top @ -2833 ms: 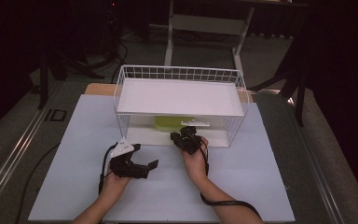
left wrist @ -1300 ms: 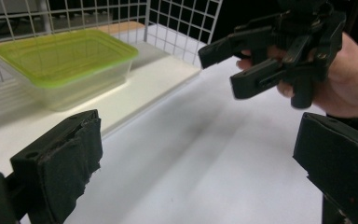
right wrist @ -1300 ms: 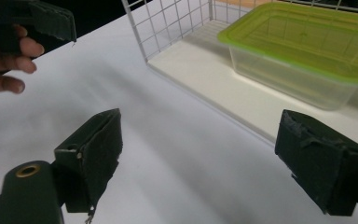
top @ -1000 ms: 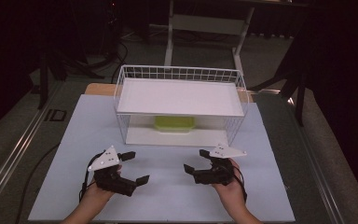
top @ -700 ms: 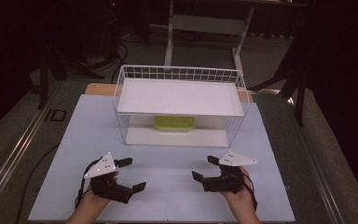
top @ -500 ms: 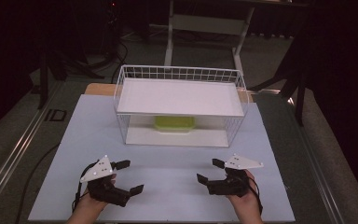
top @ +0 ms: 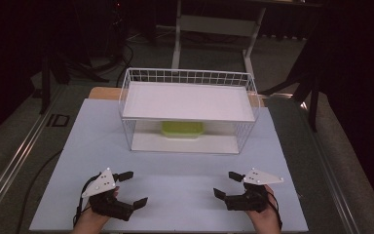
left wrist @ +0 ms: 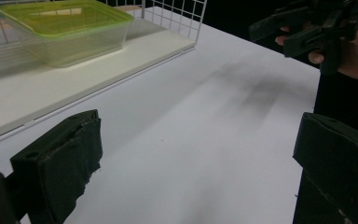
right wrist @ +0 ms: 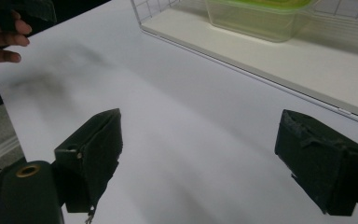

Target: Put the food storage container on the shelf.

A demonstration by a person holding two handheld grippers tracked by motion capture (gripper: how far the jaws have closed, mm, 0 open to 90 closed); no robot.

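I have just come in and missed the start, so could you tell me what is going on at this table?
A person holds a gripper in each hand near the front edge of the table. The left gripper and right gripper are both open and empty, apart from everything. The green-lidded container sits on the lower shelf of the white wire rack, under its upper shelf, and nothing touches it.
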